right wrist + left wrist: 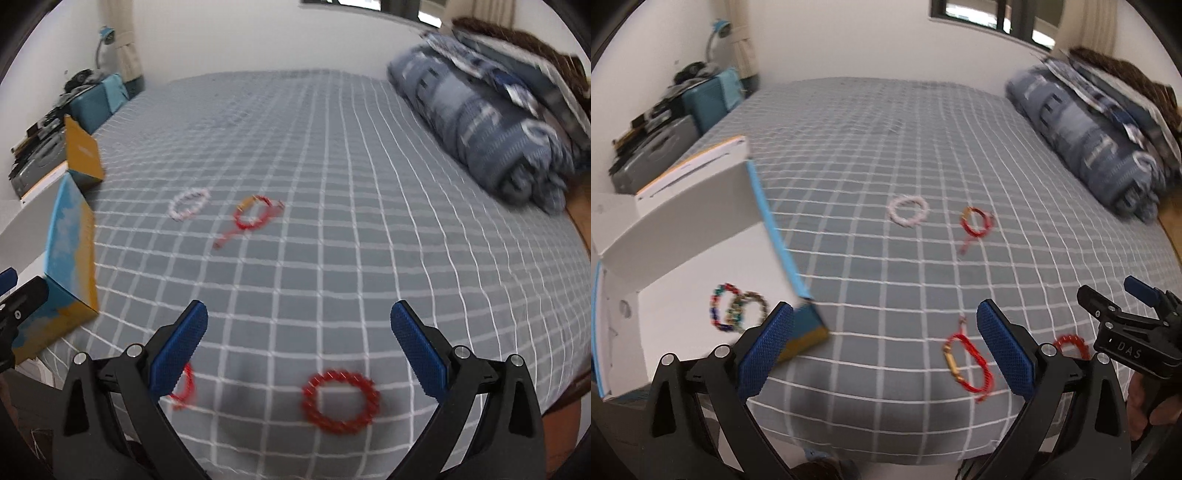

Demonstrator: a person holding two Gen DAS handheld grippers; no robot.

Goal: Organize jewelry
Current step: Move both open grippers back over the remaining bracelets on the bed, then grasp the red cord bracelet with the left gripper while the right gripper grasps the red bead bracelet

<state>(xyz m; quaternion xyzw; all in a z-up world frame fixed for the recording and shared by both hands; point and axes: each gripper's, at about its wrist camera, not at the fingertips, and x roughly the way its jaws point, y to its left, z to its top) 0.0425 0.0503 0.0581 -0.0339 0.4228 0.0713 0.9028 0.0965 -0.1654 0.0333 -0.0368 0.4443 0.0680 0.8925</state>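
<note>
Where open, box [683, 280] with bracelets [737, 312]

White walls [849, 40], dark-framed window [993, 14], grid-check bed [886, 147], folded blue quilt [1089, 140].

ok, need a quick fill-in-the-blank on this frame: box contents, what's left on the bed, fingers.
1. The white box holds ____ beaded bracelets.
2. The pink bracelet lies on the ____.
3. Nearest the right gripper lies a ____ coiled ring.
4. The left gripper fingers are ____.

Answers: two; bed; red; open
</note>
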